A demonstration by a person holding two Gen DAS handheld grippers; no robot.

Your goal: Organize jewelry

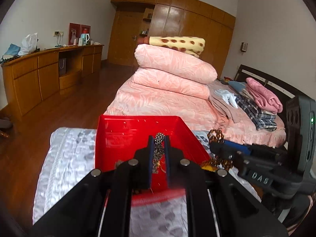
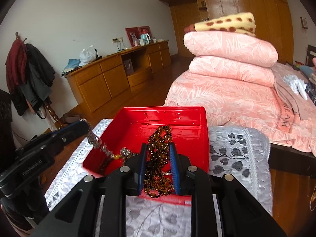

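A red plastic box (image 1: pixel 122 138) stands open on a silver patterned cloth (image 1: pixel 65 158); it also shows in the right wrist view (image 2: pixel 189 130). My left gripper (image 1: pixel 159 138) is shut on a silver beaded chain (image 1: pixel 159 148) that hangs over the box; the chain also shows in the right wrist view (image 2: pixel 96 142). My right gripper (image 2: pixel 158 150) is shut on a brown amber bead necklace (image 2: pixel 160 158), held above the box's near side. The necklace also shows in the left wrist view (image 1: pixel 216 136).
A bed with folded pink quilts (image 1: pixel 173 73) and clothes lies behind the box. A wooden sideboard (image 1: pixel 49 69) stands along the left wall. A coat rack (image 2: pixel 29 75) stands at the left. The floor is wood.
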